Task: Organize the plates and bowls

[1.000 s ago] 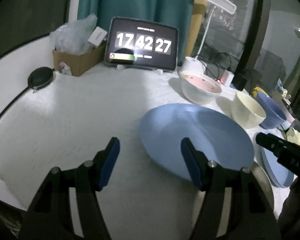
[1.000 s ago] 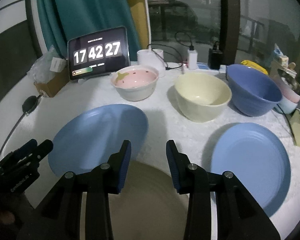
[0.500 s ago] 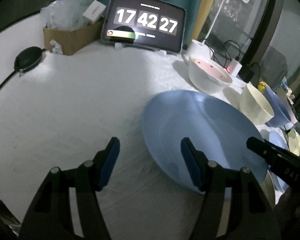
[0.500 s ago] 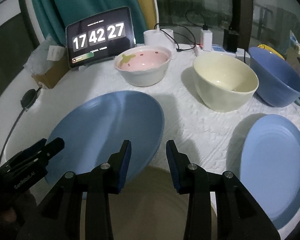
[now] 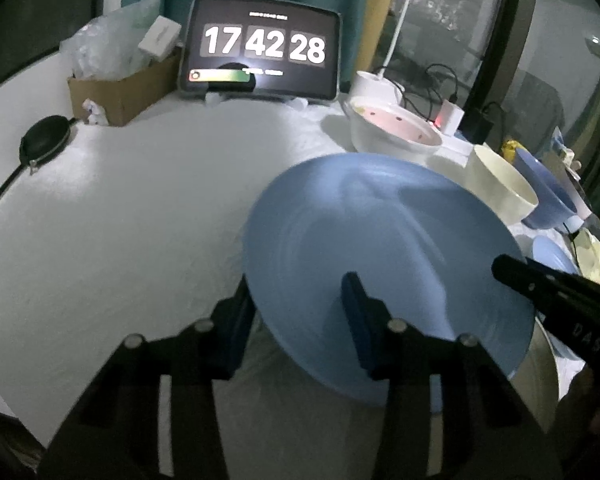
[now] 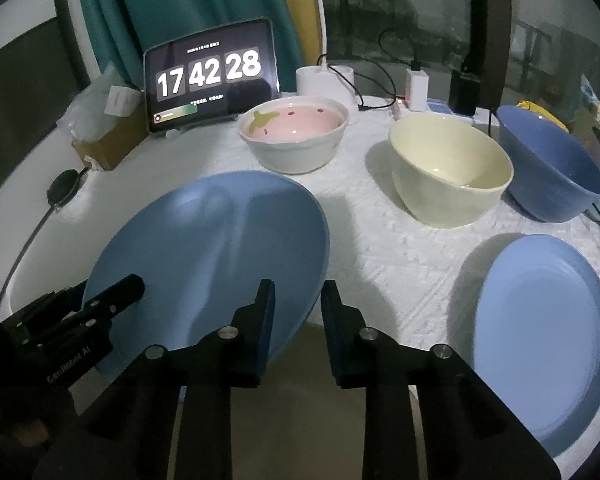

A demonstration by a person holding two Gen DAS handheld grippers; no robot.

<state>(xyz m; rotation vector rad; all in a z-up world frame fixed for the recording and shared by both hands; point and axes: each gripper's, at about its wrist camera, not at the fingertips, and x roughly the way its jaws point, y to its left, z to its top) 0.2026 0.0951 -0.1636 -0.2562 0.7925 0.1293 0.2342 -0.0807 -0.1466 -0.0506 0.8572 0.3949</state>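
Blue-padded and black-framed, the left gripper (image 5: 300, 312) straddles the near rim of a blue plate (image 5: 380, 248), one pad under the rim and the other over the plate's inner face. Its jaws are closing, and whether the pads already press on the plate cannot be told. The plate is tilted, its near-left edge raised off the white tablecloth (image 5: 140, 208). The right gripper (image 6: 298, 320) stands at the same plate's near-right rim (image 6: 220, 248), with one finger (image 6: 260, 320) over the plate and the other off its edge above the cloth. Those jaws are closing too and stand fairly narrow, with the plate's edge passing into the gap. Under both grippers lies a pale grey-beige round dish (image 6: 300, 400), partly covered by the tilted plate.

Further out, a second blue plate (image 6: 540, 340) lies flat to the right. Behind the plates stand three bowls in a row: a pink-lined white bowl (image 6: 294, 136), a cream bowl (image 6: 448, 168) and a dark blue bowl (image 6: 548, 160). At the back, a tablet (image 6: 210, 76) shows a clock reading 17 42 28, with a cardboard box (image 5: 116, 88) to its left and a white lamp base (image 6: 324, 80) to its right.
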